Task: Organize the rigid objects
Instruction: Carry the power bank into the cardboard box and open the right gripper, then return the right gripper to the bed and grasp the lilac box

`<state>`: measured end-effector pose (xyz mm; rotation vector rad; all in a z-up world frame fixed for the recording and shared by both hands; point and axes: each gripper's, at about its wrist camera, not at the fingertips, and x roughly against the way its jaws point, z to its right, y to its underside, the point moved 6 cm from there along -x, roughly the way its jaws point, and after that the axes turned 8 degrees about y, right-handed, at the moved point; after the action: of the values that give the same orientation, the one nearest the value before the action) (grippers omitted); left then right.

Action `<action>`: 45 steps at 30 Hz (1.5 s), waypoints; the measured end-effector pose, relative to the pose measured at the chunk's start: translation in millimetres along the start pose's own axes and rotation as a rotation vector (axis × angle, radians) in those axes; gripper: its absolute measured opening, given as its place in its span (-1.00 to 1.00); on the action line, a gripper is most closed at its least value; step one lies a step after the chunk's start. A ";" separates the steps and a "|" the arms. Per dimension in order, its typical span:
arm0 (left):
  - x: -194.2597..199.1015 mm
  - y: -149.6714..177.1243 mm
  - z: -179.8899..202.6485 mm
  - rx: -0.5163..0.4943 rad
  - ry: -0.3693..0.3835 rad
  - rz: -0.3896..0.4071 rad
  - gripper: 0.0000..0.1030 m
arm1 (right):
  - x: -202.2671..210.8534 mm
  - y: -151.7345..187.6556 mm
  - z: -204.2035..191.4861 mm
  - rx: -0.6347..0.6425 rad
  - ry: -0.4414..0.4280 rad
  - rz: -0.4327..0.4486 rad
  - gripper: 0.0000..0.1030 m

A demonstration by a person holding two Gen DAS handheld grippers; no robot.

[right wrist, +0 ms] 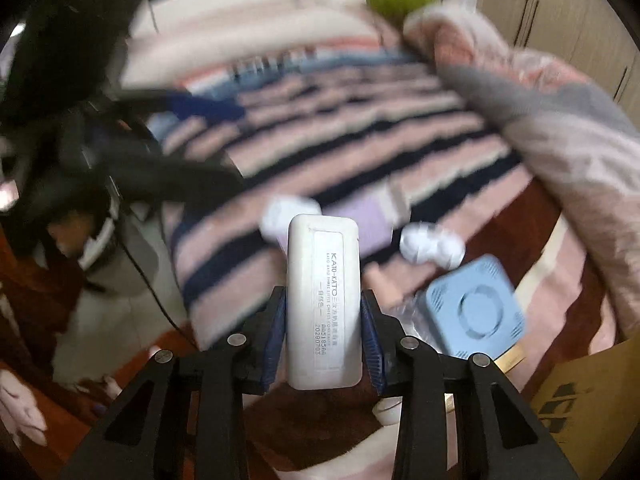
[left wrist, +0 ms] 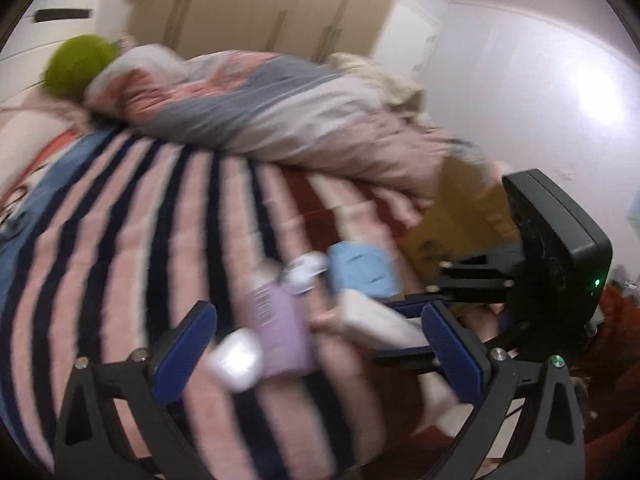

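My right gripper [right wrist: 324, 320] is shut on a white flat case [right wrist: 323, 304] with printed text, held above the bed's edge; the case also shows in the left wrist view [left wrist: 376, 320]. My left gripper [left wrist: 320, 344] is open and empty over the striped blanket [left wrist: 120, 220]. Between its fingers on the bed lie a lilac box [left wrist: 276, 328] and a small white object [left wrist: 236, 360]. A blue square box [left wrist: 362, 270] and a white crumpled item [left wrist: 304, 272] lie beyond. In the right wrist view the blue box [right wrist: 476, 308], lilac box [right wrist: 370, 220] and white items [right wrist: 430, 246] lie ahead.
A rumpled quilt [left wrist: 280, 112] is piled across the far side of the bed. A green round cushion [left wrist: 78, 68] sits at the head. A cardboard box [left wrist: 464, 216] stands beside the bed, also seen in the right wrist view [right wrist: 592, 392]. Wardrobe doors [left wrist: 260, 4] stand behind.
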<state>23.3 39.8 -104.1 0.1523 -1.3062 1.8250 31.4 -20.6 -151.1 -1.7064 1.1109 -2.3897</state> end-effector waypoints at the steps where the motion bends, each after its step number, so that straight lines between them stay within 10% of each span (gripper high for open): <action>1: -3.0 -8.2 10.0 -0.007 0.033 0.004 0.96 | 15.4 -6.6 2.5 0.002 0.020 0.043 -0.40; 9: -53.5 -81.3 95.2 -0.122 0.192 -0.015 -0.35 | 98.6 -20.5 59.4 -0.078 0.141 0.240 -0.40; 14: -105.1 -112.3 143.4 -0.178 0.257 -0.061 -0.38 | 129.8 7.3 121.0 -0.197 0.212 0.257 -0.40; 21: -181.9 -124.1 190.9 -0.219 0.278 -0.195 -0.32 | 139.9 55.3 185.4 -0.340 0.280 0.180 -0.39; 23: -187.6 -122.1 195.3 -0.229 0.252 -0.213 0.17 | 138.0 65.8 196.2 -0.376 0.296 0.145 -0.34; 25: -183.7 -123.7 194.5 -0.246 0.211 -0.186 0.57 | 143.3 74.8 199.8 -0.379 0.319 0.135 0.31; 34: -101.4 -133.6 147.6 -0.236 0.070 -0.035 0.74 | 157.4 50.6 162.0 -0.292 0.297 0.230 1.00; 45: 2.8 -83.2 26.5 -0.112 -0.119 0.081 0.87 | 97.0 -27.9 40.2 -0.117 0.022 0.203 0.99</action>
<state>69.9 26.2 -31.5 0.1510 -1.5139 1.8285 35.7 -58.8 -49.5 -1.5156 1.3797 -2.2677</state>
